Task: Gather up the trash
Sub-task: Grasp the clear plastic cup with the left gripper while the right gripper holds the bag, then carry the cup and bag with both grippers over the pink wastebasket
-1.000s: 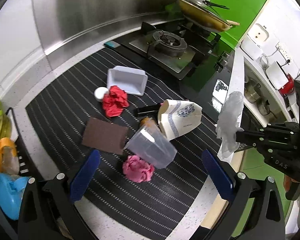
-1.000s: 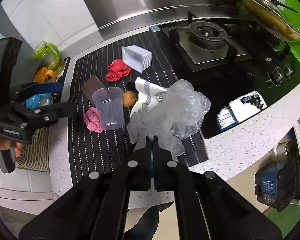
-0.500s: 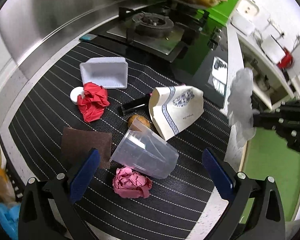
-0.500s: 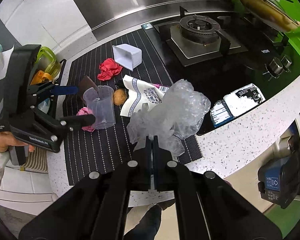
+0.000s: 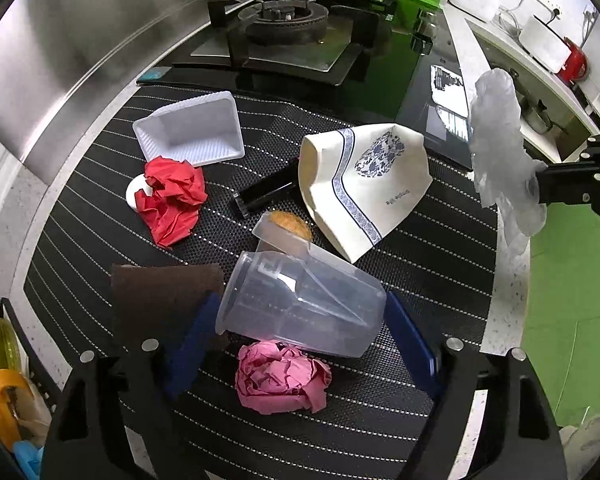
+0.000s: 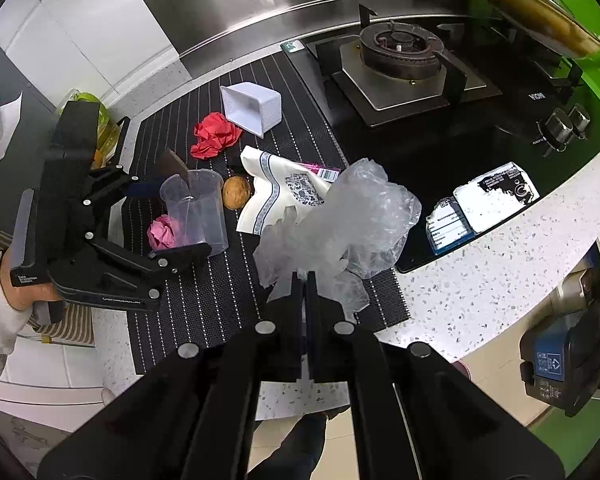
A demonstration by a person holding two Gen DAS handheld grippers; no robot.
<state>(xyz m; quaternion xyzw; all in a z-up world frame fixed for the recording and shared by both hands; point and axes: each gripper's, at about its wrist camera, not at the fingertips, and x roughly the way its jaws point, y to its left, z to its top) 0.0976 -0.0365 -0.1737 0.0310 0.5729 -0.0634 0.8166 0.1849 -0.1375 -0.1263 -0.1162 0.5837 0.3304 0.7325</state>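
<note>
The left gripper (image 5: 304, 332) is seen lower and closer over the striped mat (image 5: 440, 280) than a second ago, its jaws having just been closing; the clear plastic cup (image 5: 300, 304) now lies between the blue pads (image 5: 410, 340), though whether they press on it cannot be told. The right gripper (image 6: 305, 280) is unchanged, jaws closed on a crumpled clear plastic bag (image 6: 340, 216) held above the table (image 6: 480, 272).

Counted on the mat: one cup at the left jaws, one pink paper wad (image 5: 280, 376) just below them, one red paper wad (image 5: 170, 200) beyond and left, one white tray (image 5: 192, 130) farther on, one brown pad (image 5: 160, 300) beside the left pad, one cream paper bag (image 5: 364, 188) with blue pattern ahead, one black stick (image 5: 268, 194), one round brown item (image 5: 290, 224) behind the cup.

Small grey writing on the paper bag is too faint to be read. "VION" is read on the hob (image 6: 536, 97); the stickers (image 6: 484, 204) nearby are illegible.
</note>
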